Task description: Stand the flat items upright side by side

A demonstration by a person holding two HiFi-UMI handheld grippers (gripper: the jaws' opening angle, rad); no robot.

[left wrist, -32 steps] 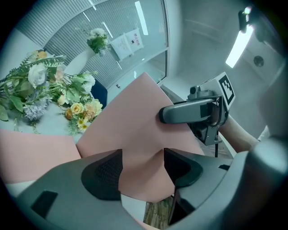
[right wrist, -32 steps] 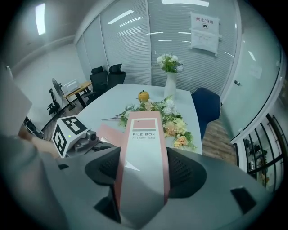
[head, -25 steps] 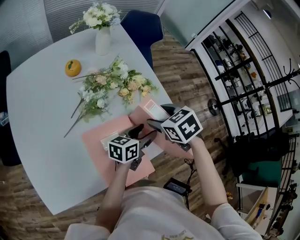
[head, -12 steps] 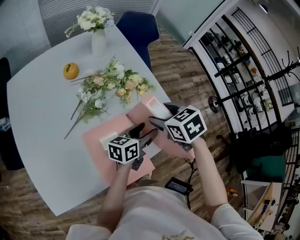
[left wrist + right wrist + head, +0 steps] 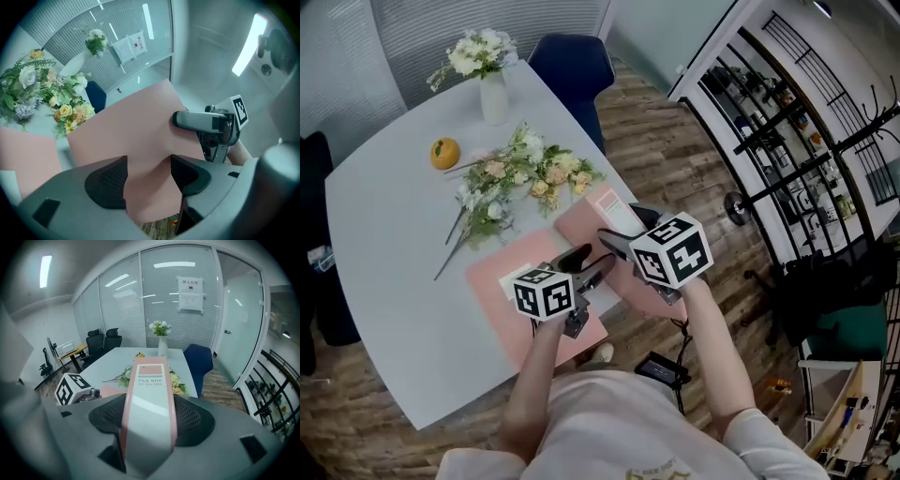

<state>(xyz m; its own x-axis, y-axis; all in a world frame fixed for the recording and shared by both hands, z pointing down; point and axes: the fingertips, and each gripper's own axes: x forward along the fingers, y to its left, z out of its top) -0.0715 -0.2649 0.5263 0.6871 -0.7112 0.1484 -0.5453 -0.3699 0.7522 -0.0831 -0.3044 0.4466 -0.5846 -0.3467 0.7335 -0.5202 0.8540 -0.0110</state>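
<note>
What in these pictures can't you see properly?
- Head view: the flat box is partly covered by the left claw and the arm.
- Left gripper view: the held box fills the middle and hides much of the table behind it.
- Right gripper view: the small print under "FILE BOX" and the notice are too small to read.

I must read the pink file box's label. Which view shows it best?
The right gripper view: the pink file box faces it spine-on, FILE BOX legible. The head view shows the label tiny; the left gripper view, only a plain pink side.
</note>
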